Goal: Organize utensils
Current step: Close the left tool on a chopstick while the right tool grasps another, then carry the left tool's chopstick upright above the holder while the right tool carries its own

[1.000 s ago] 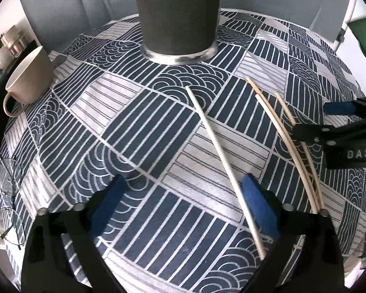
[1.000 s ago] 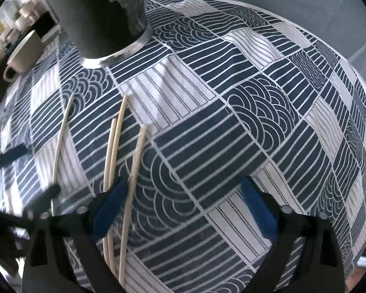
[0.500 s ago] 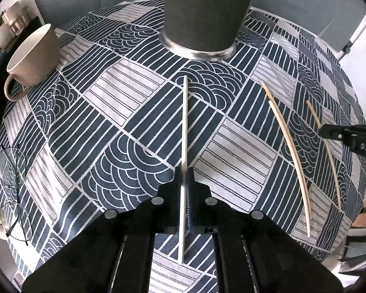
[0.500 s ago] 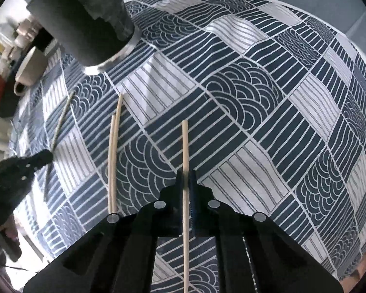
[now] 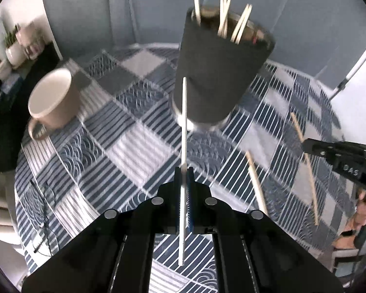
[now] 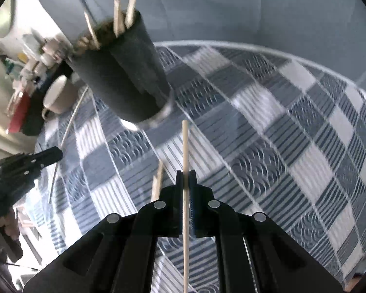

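A tall dark holder cup [image 5: 219,73] with a metal base stands on the patterned cloth, with several chopsticks sticking out of its top; it also shows in the right wrist view [image 6: 122,78]. My left gripper [image 5: 183,178] is shut on a white chopstick [image 5: 184,127], lifted off the table and pointing at the holder. My right gripper [image 6: 186,180] is shut on a wooden chopstick [image 6: 185,151], also lifted and pointing toward the holder. Wooden chopsticks [image 5: 256,183] lie on the cloth at the right; one [image 6: 157,180] shows left of my right gripper.
A beige mug [image 5: 53,100] stands at the left on the blue-and-white tablecloth [image 5: 134,146]. Eyeglasses [image 5: 39,195] lie near the left edge. A shelf with small items [image 6: 31,73] is behind the table. The right gripper [image 5: 341,161] shows at the right of the left wrist view.
Both grippers closed on a chopstick each, then lifted them off the cloth and tilted up toward the holder, whose top now shows.
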The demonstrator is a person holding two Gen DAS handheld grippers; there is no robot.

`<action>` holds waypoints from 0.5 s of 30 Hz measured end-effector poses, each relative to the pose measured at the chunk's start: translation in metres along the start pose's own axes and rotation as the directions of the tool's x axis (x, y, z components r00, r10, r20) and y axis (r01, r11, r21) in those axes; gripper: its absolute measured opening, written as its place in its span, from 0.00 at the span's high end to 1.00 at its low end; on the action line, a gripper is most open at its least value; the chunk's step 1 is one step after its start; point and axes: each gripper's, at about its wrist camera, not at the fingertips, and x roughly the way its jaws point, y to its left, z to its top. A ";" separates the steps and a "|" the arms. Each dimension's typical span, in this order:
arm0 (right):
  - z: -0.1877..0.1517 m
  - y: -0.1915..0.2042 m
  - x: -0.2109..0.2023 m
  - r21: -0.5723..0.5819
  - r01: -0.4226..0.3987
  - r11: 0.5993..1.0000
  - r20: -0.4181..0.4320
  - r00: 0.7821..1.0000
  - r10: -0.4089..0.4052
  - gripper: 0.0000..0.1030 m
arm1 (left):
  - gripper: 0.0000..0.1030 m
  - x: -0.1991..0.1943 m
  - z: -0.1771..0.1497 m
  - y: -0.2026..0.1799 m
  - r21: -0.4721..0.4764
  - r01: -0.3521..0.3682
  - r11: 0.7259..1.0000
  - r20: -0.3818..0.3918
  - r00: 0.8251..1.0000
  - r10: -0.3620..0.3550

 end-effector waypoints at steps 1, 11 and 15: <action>0.007 0.004 -0.004 -0.003 -0.008 1.000 0.015 1.000 0.008 0.95 | 0.96 -0.005 0.004 -0.002 0.002 -0.005 1.000 0.012 1.000 0.005; 0.053 0.028 -0.050 -0.047 -0.057 0.997 0.157 0.985 0.064 0.95 | 0.96 -0.047 0.043 -0.004 0.013 -0.031 0.999 0.122 0.992 0.029; 0.067 0.037 -0.065 -0.076 -0.062 0.995 0.190 0.979 0.075 0.95 | 0.96 -0.064 0.056 -0.008 0.014 -0.043 0.999 0.162 0.986 0.040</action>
